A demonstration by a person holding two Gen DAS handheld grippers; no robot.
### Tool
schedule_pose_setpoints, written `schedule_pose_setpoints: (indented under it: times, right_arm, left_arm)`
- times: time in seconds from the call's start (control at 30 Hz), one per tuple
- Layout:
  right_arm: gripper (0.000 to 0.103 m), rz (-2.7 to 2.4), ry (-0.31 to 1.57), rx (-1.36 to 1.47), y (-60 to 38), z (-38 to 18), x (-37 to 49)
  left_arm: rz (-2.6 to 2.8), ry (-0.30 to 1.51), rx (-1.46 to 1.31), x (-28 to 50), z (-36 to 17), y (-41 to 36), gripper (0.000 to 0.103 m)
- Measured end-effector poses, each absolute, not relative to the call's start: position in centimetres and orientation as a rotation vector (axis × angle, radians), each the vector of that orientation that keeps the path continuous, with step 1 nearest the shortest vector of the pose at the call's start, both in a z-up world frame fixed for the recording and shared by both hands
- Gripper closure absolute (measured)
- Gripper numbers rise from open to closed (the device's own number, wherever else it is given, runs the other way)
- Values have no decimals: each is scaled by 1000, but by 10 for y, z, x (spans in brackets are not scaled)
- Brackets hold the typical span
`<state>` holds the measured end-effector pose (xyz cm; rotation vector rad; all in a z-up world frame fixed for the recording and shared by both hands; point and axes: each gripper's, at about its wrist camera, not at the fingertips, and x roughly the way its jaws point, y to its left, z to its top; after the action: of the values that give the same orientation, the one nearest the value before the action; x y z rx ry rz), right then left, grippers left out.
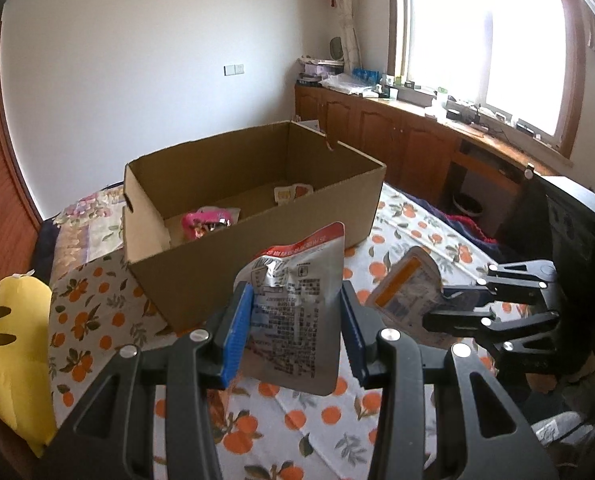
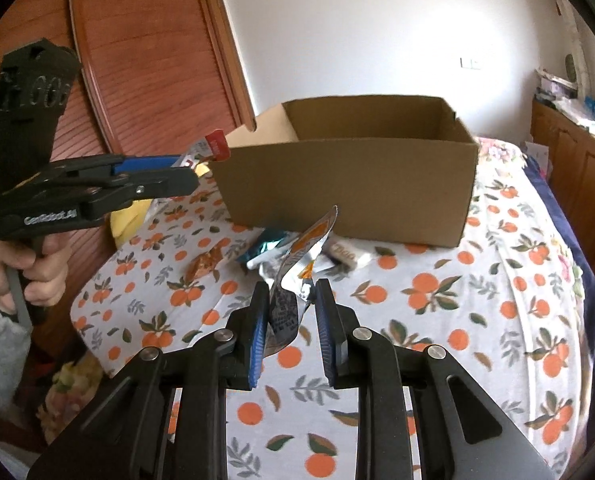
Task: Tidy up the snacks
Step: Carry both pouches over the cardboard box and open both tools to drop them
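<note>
Both tongs pinch 1 snack each, left tongs a silver pouch, right tongs an orange packet, raised clear of the bed for dropping into the cardboard box.

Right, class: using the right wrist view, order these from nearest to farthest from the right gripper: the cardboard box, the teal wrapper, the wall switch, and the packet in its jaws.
1. Orange-and-silver packet: gripped in the right gripper.
2. Teal wrapper: on the bedspread just beyond, slightly left.
3. Cardboard box: farther back, centre.
4. Wall switch: far wall, upper right.
</note>
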<state>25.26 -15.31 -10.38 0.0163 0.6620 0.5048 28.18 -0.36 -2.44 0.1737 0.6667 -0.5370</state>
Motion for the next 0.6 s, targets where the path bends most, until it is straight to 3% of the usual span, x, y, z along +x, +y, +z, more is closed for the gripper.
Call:
schedule_pose_setpoints:
  times: [0.6]
  right_arm:
    - [82,536,507,-42,-178,-44,308]
  left_arm:
    - [-442,597,125,351,4,-15,61]
